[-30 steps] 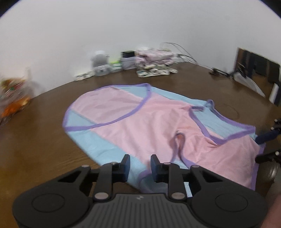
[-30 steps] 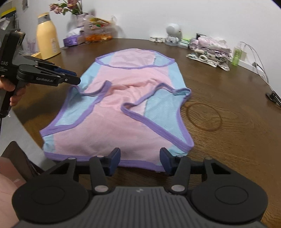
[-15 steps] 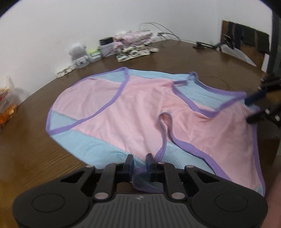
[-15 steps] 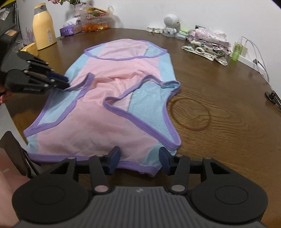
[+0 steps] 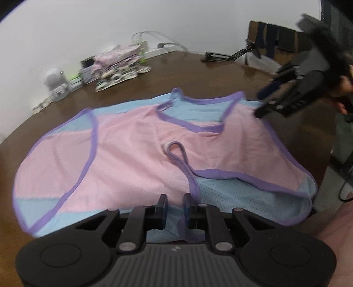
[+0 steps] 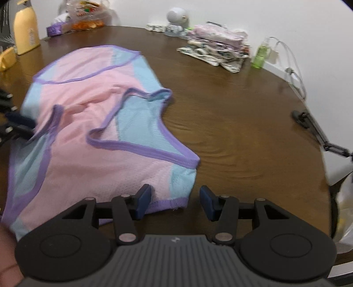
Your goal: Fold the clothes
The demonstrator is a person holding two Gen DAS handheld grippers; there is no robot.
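Observation:
A pink and light-blue mesh tank top [image 5: 136, 154] with purple trim lies spread on the brown wooden table [image 5: 198, 72]. My left gripper [image 5: 175, 206] is shut on the top's near edge, with blue cloth and purple trim bunched between its jaws. In the right wrist view the top [image 6: 88, 123] lies to the left. My right gripper [image 6: 175, 204] is open, its jaws wide apart at the top's near right corner, holding nothing. The right gripper also shows in the left wrist view [image 5: 284, 92], held over the top's far right edge.
A stack of folded patterned clothes [image 6: 218, 47] sits at the back of the table by a small white device [image 6: 176, 19] and a green bottle [image 6: 261, 54]. A yellow bottle [image 6: 24, 33] and snack bags [image 6: 86, 15] stand at the far left. A dark clamp [image 6: 317, 132] lies by the right edge.
My left gripper closed in on the top's near edge and shut on it. My right gripper moved right along the hem to the near right corner and stayed open.

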